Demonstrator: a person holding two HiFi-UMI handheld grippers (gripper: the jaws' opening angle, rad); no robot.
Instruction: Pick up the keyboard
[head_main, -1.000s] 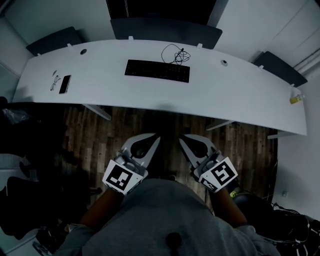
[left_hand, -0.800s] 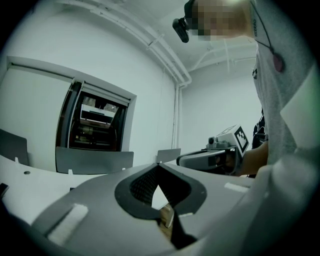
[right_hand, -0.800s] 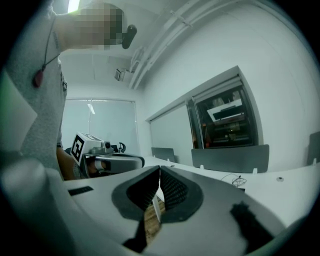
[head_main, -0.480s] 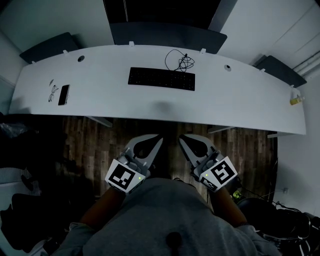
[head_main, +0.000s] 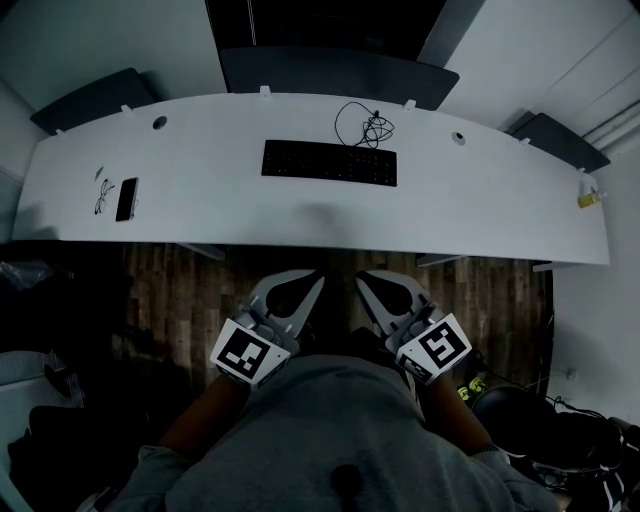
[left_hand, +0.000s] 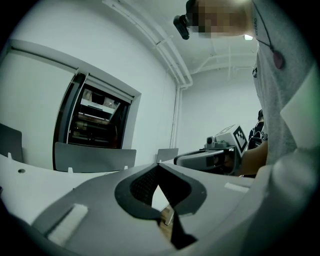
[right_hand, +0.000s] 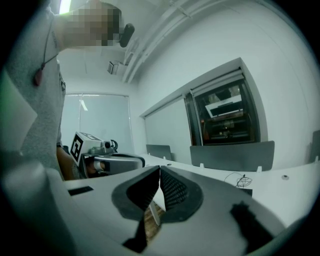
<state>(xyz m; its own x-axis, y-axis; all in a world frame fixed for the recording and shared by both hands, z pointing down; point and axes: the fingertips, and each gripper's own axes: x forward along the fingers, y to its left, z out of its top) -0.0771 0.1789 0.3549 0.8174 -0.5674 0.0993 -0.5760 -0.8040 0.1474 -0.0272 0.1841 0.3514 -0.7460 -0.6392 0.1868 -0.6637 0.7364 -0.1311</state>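
Black keyboard (head_main: 329, 162) lies flat at the middle of a white curved desk (head_main: 480, 215), toward its far edge. Left gripper (head_main: 318, 277) and right gripper (head_main: 360, 277), jaws pressed together and empty, hover short of the near edge

Grey shirt (head_main: 320, 430), grey left gripper (head_main: 316, 277), right gripper (head_main: 361, 279)

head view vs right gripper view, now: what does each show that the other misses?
Head view only: the whole keyboard, a phone at the desk's left end, and the wooden floor.
Right gripper view only: a dark window and ceiling pipes.
Both: the white desk, the coiled cable, the left tool and the right tool, both shut and empty.
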